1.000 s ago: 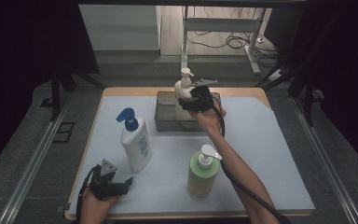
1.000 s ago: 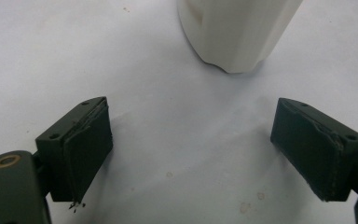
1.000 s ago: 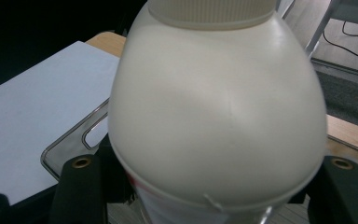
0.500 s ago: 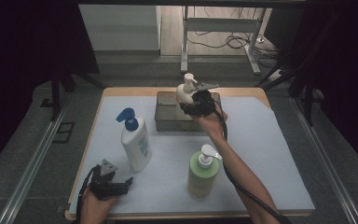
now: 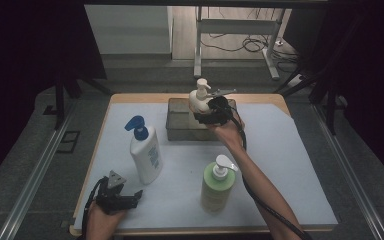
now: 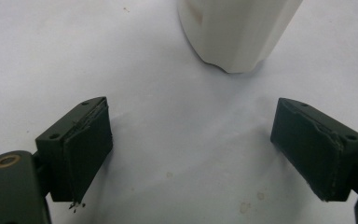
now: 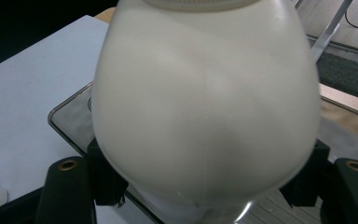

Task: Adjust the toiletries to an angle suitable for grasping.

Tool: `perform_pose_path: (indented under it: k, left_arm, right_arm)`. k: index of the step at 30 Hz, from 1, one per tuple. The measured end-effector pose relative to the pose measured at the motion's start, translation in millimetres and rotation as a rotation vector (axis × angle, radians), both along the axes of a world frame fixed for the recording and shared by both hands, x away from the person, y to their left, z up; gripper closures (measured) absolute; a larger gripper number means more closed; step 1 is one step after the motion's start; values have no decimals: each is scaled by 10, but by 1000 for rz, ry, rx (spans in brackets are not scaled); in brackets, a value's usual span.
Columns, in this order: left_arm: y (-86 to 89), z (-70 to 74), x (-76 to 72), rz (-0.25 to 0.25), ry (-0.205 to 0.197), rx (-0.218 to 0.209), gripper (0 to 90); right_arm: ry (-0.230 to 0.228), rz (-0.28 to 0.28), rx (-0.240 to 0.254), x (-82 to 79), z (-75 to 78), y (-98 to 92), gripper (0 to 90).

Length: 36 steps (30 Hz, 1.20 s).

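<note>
Cream-white round-bodied plastic pump bottle (image 5: 199, 100) sat in the clear grey rectangular plastic bin (image 5: 177, 120) at the far side of the table, right gripper (image 5: 209, 111) around its belly. In the right gripper view the bottle (image 7: 205, 102) sat between the two black jaws, which had just been opening; pads sat at or just off its sides, and whether they pressed could not be told. The release looked under way. Risk: if the bottle was not seated flat on the bin floor, letting go could tip it against the bin wall; pulling the hand back could snag the pump head or drag the bottle with a pad.

Left gripper (image 5: 117, 197) rested at the near left edge, jaws wide apart with nothing between them, just white table sheet (image 6: 168, 154) and the base of the white bottle with blue pump (image 6: 237, 32) ahead. That bottle (image 5: 145, 152) stood left of centre; a green bottle with white pump (image 5: 216, 185) stood just beside the right forearm (image 5: 260, 185), so a careless retreat could knock it over.
</note>
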<state>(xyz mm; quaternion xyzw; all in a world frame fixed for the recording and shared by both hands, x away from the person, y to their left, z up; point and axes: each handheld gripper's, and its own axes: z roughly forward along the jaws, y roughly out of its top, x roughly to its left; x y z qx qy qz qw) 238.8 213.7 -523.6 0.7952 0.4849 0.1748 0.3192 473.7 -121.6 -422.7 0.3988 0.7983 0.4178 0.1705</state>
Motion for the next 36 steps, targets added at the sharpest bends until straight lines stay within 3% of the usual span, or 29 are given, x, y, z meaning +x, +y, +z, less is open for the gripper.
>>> perform_pose_path:
  k: [8,13,19,24,30,36]
  left_arm:
    - [0,0,0,0,0,0,123]
    - [-1,0,0,0,0,-1,123]
    - [-1,0,1,0,0,-1,122]
    - [-1,0,1,1,0,-1,122]
    - [-1,0,0,1,0,-1,122]
    - [0,1,1,0,0,0,122]
  right_arm:
    - [-8,18,-12,-94,44,-114,293]
    - [-1,38,3,-175,101,-199,337]
    - [15,47,7,-256,139,-336,408]
    - [11,31,-21,-297,151,-435,486]
    - [45,3,-35,-239,88,-531,627]
    - [43,-10,-44,-168,39,-518,726]
